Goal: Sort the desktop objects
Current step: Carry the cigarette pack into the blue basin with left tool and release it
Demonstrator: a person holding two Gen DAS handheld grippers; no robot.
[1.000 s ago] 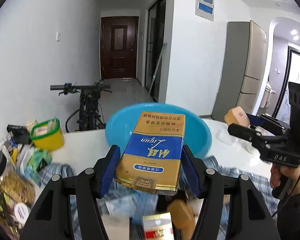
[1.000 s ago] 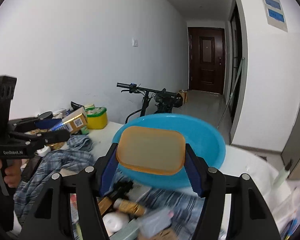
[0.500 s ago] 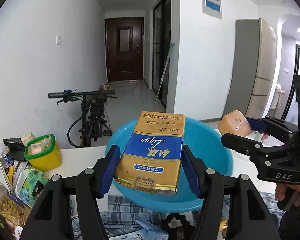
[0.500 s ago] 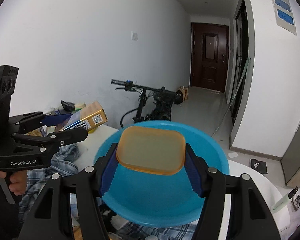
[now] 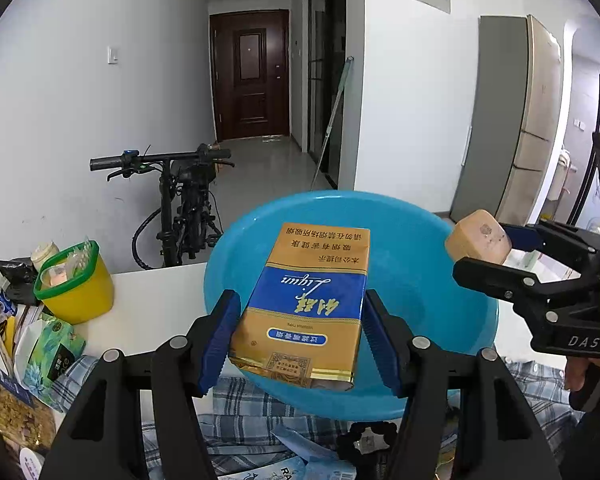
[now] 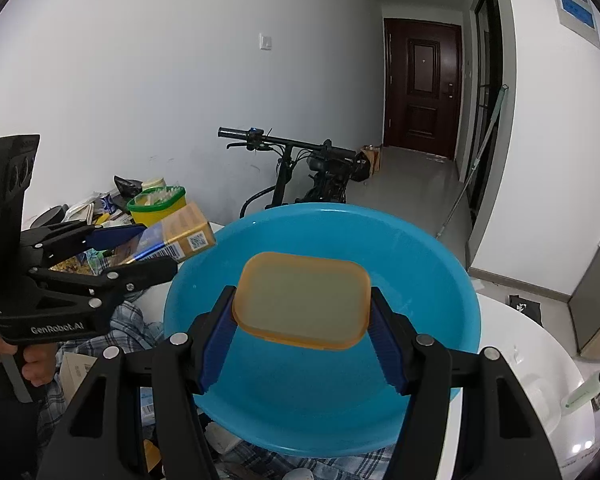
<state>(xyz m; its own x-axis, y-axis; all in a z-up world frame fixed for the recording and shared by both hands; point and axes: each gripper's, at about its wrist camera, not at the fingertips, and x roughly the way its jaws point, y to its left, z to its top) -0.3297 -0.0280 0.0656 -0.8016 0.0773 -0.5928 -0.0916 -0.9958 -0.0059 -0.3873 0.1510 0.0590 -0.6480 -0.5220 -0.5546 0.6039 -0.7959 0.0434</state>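
Two handheld tongs are hovering over a blue basin (image 5: 412, 280) on a cluttered white table (image 5: 156, 292). The left tongs (image 5: 298, 340) are pinching a gold-and-blue carton (image 5: 306, 300) between their blue pads, the carton lying flat with its printed face up and its far end reaching over the basin's bowl toward 12 o'clock in the left wrist view. The right tongs (image 6: 302, 330) are pinching an amber soap-like bar (image 6: 302, 300) by its two short ends, holding it level above the middle of the basin in the right wrist view.

In the left wrist view the right tongs are entering from 3 o'clock, the bar's end poking out beside the basin's rim. In the right wrist view the left tongs are entering from 9 o'clock, with the carton's barcode end just short of the basin's near-left rim and a hand (image 6: 36, 360) gripping the handle below.

A yellow tub with a green rim (image 5: 74, 284) is standing at 9 o'clock from the basin, among snack packets (image 5: 44, 344). A plaid cloth (image 5: 252, 420) is lying under the basin's near edge. A bicycle (image 5: 180, 200) is leaning against the wall behind the table, and a dark door (image 5: 250, 80) is closing off the hallway at 12 o'clock.
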